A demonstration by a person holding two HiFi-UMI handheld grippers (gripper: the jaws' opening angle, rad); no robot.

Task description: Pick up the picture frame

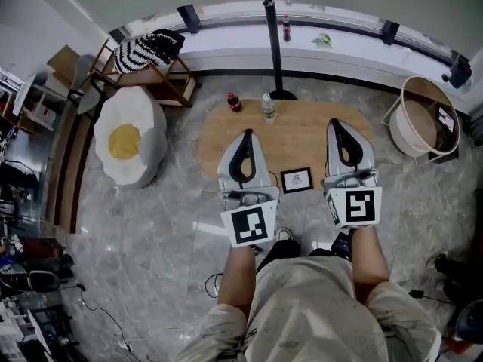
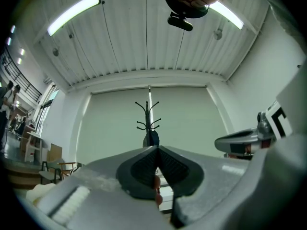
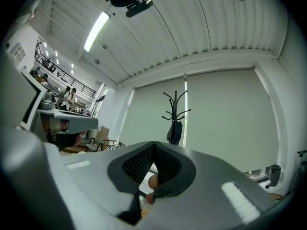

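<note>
Picture frame (image 1: 296,179) lies on wooden table (image 1: 302,130), ungrasped, between left gripper (image 1: 246,136) and right gripper (image 1: 336,124). Both jaws pressed together, empty. Approach step. Next: open jaws, lower onto frame edge.

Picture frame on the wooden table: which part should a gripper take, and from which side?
Probably its near border, approached from the person's side: the picture frame appears to lie flat by the table's near edge, so that thin rim is closest.
</note>
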